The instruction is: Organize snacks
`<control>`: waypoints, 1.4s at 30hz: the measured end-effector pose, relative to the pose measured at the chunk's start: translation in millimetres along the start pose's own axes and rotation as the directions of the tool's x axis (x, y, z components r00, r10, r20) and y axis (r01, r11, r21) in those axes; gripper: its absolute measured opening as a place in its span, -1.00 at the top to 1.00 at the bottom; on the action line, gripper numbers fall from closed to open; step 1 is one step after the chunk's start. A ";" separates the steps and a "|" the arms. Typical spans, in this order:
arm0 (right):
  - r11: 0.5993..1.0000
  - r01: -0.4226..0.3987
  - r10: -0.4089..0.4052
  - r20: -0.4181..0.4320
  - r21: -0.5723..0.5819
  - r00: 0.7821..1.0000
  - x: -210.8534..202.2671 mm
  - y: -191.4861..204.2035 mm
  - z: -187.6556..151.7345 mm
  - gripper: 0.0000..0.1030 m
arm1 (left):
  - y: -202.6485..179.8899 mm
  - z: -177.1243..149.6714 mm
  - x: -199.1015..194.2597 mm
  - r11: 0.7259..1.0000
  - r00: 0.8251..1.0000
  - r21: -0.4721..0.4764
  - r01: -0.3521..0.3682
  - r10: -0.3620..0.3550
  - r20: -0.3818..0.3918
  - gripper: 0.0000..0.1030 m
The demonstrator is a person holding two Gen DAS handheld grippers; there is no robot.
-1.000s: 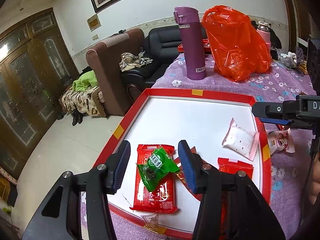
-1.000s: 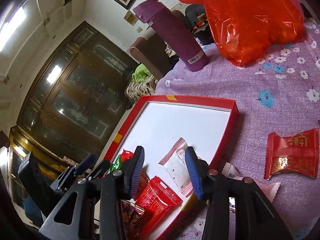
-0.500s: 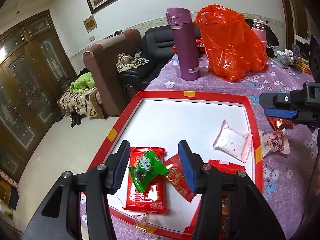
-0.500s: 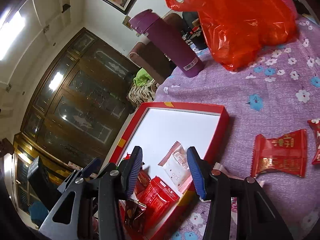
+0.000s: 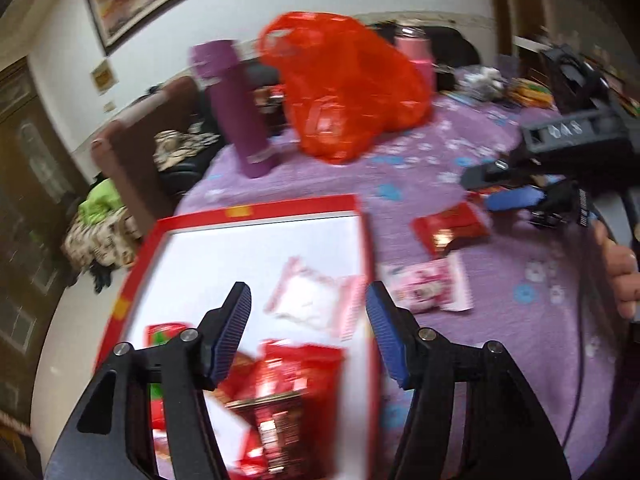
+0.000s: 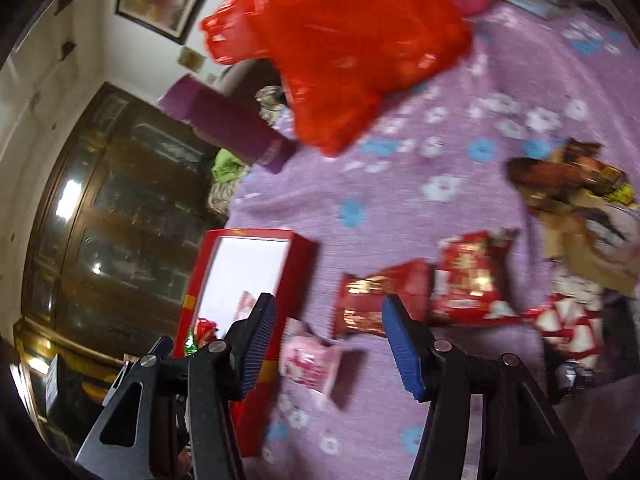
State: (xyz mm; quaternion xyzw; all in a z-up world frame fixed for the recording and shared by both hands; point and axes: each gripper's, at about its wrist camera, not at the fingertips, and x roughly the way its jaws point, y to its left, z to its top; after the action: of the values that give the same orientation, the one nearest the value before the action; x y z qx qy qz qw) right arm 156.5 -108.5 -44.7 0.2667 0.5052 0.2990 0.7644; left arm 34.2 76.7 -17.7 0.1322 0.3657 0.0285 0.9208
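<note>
One red tray (image 5: 362,240) sits at the left of the purple flowered tablecloth (image 5: 520,280). In it lie one white packet (image 5: 308,304), a green one (image 5: 160,338) and blurred red ones – too smeared to count. The left gripper (image 5: 308,320) hangs over them, jaws spread, empty. Right of the tray lie one pink packet (image 6: 310,360) and two red packets (image 6: 380,300) – gold print, unreadable. The right gripper (image 6: 328,340) is spread above these, holding nothing. Behind stand one purple flask (image 5: 236,108) and one orange bag (image 5: 348,84).
</note>
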 end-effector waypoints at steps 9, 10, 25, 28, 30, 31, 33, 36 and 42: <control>0.998 -0.050 0.048 0.068 0.032 0.997 0.4 -12.7 3.3 -0.13 | -44.5 24.3 35.8 0.987 0.993 0.119 0.110 -0.104 -0.051 -0.18; 0.997 -0.067 0.065 0.086 0.024 0.994 3.3 -11.4 3.8 -0.13 | -44.0 26.3 40.8 0.985 0.990 0.110 0.135 -0.128 -0.064 -0.18; 1.000 -0.026 0.027 -0.046 0.010 0.999 45.9 -12.7 18.3 -0.23 | -61.5 24.9 70.8 0.936 0.920 0.051 0.349 -0.331 -0.211 -0.18; 0.999 -0.030 0.031 -0.113 0.011 0.993 42.8 -14.6 15.8 -0.25 | -67.2 21.0 64.3 0.915 0.899 0.057 0.400 -0.379 -0.218 -0.18; 1.000 -0.012 0.009 -0.144 -0.021 0.989 41.8 -12.7 12.9 -0.25 | -71.0 17.4 59.1 0.896 0.880 0.057 0.441 -0.419 -0.226 -0.18; 1.000 -0.002 -0.002 -0.144 -0.031 0.990 40.7 -11.7 11.2 -0.26 | -74.0 15.4 55.5 0.891 0.877 0.069 0.449 -0.424 -0.226 -0.18; 0.998 0.025 -0.034 -0.138 -0.065 0.990 43.0 -6.3 8.9 -0.26 | -74.4 13.2 49.9 0.900 0.890 0.090 0.426 -0.399 -0.220 -0.18; 0.983 0.095 -0.113 -0.107 -0.160 0.988 49.0 9.6 2.2 -0.25 | -67.3 12.2 39.1 0.914 0.906 0.084 0.396 -0.374 -0.198 -0.18; 0.872 0.317 -0.335 0.017 -0.372 0.942 72.0 40.8 -15.1 0.25 | -72.2 2.5 18.6 0.895 0.915 0.209 0.393 -0.358 -0.188 -0.19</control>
State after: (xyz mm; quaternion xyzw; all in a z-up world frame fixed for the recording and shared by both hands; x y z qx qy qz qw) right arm 157.2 -26.9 -65.1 0.0217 0.4958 0.2618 0.8277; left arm 46.3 9.4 -47.4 0.1682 0.4509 -0.1855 0.8567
